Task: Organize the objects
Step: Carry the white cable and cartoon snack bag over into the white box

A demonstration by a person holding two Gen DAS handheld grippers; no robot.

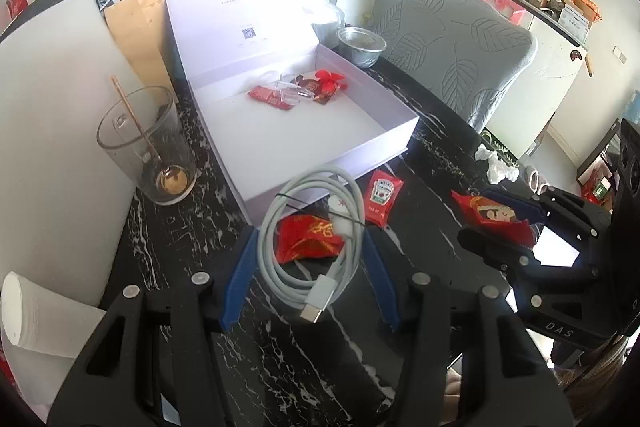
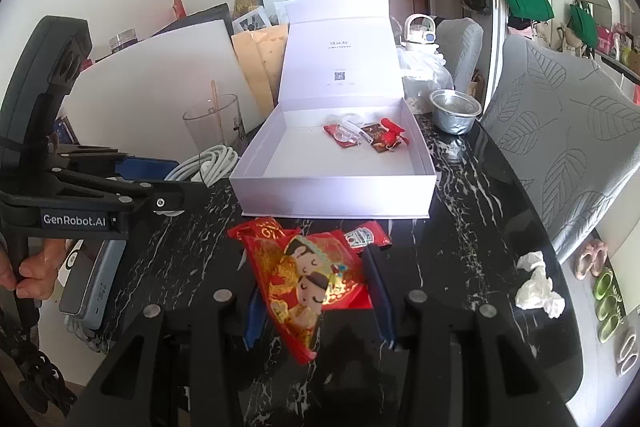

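My left gripper [image 1: 308, 247] is shut on a coiled white charging cable [image 1: 316, 227] and holds it above the black marble table, in front of the open white box [image 1: 360, 155]. My right gripper [image 2: 316, 279] is shut on a red packet with cartoon figures [image 2: 308, 279]; it also shows in the left wrist view [image 1: 496, 217]. The box [image 2: 332, 195] holds red candy packets [image 2: 390, 133] and a clear plastic piece [image 2: 350, 131]. A ketchup sachet [image 1: 382, 195] and a red candy packet [image 1: 308, 237] lie on the table by the box.
A glass [image 1: 148, 151] with a stirrer stands left of the box. A metal bowl [image 1: 362, 45] stands behind it. Crumpled tissue [image 2: 536, 287] lies at the table's right edge. A grey chair [image 1: 452, 39] stands beyond. A white board [image 1: 52, 115] leans at left.
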